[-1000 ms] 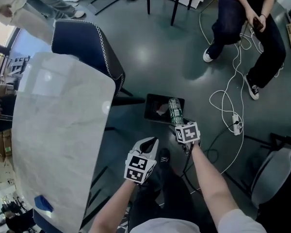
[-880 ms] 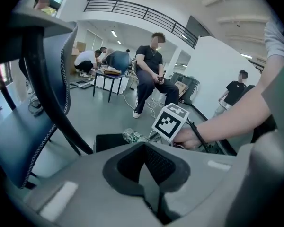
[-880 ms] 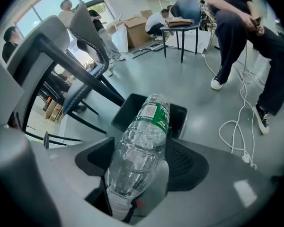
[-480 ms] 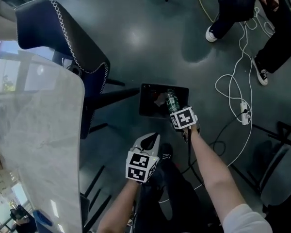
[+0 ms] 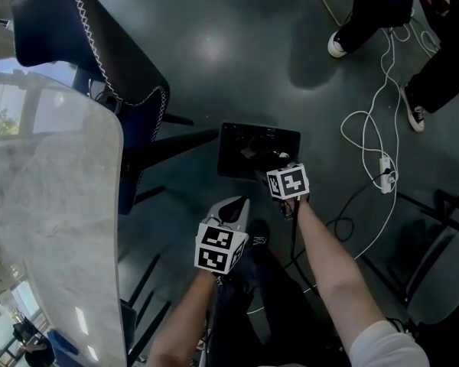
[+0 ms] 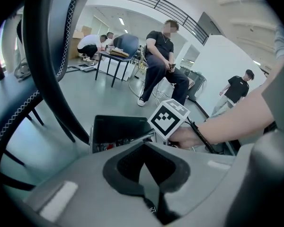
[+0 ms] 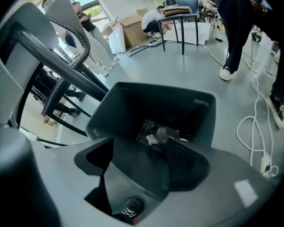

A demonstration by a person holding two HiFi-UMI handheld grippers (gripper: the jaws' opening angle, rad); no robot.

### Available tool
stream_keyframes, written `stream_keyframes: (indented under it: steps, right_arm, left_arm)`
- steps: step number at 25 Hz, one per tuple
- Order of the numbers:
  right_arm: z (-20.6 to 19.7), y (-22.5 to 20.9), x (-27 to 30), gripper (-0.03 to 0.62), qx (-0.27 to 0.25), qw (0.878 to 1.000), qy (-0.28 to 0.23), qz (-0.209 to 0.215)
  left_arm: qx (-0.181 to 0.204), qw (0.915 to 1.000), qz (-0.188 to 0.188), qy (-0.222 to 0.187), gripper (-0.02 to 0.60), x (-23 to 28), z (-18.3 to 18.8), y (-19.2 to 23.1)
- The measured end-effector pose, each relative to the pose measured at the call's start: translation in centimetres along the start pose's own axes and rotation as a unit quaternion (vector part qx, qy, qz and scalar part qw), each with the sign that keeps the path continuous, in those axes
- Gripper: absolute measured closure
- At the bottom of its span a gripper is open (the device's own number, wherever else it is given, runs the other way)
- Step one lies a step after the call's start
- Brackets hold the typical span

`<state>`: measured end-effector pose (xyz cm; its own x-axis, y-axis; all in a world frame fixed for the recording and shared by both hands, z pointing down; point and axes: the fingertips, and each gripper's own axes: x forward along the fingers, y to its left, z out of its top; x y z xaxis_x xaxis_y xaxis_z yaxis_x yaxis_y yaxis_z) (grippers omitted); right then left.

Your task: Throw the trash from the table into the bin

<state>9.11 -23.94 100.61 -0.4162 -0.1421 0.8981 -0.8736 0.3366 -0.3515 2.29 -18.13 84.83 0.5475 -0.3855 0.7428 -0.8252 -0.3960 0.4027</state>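
Observation:
The black bin [image 5: 237, 133] stands on the floor in front of me. Inside it lie a clear plastic bottle [image 7: 166, 133] and a scrap of white paper [image 7: 151, 140]. My right gripper [image 5: 274, 164] hangs over the bin's near edge. It is open, its pads [image 7: 181, 159] wide apart with nothing between them. In its own view the right gripper [image 7: 142, 161] looks straight down into the bin [image 7: 132, 91]. My left gripper [image 5: 233, 208] is held lower and to the left, short of the bin. It is shut and empty; the bin [image 6: 114, 126] shows beyond the left gripper [image 6: 144, 176].
The pale marble table [image 5: 53, 205] runs along the left, with a dark blue chair [image 5: 92, 44] beside it. White cables [image 5: 366, 140] and a power strip [image 5: 384, 171] lie on the floor to the right. A seated person's legs [image 5: 382, 6] are at top right. Another chair [image 5: 444, 274] stands at right.
The bottle was held in my right gripper above the bin; now it lies in the bin and the gripper is open. The left gripper has barely moved.

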Motion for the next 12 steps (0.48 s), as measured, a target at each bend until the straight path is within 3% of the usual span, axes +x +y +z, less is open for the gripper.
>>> stream_keyframes:
  steps: [6,12]
  right_arm:
    - [0.0,0.2,-4.9,0.565,-0.015,0.999,-0.038,-0.032]
    - [1.2,4.9,-13.5,0.568,-0.041,0.993,-0.109,0.01]
  left_arm:
    - [0.007,0.9999,0.0,-0.008,0.58,-1.8,2.1,-1.0]
    - [0.017,0.9992,-0.008,-0.036,0.581,-5.4,4.8,-3.7]
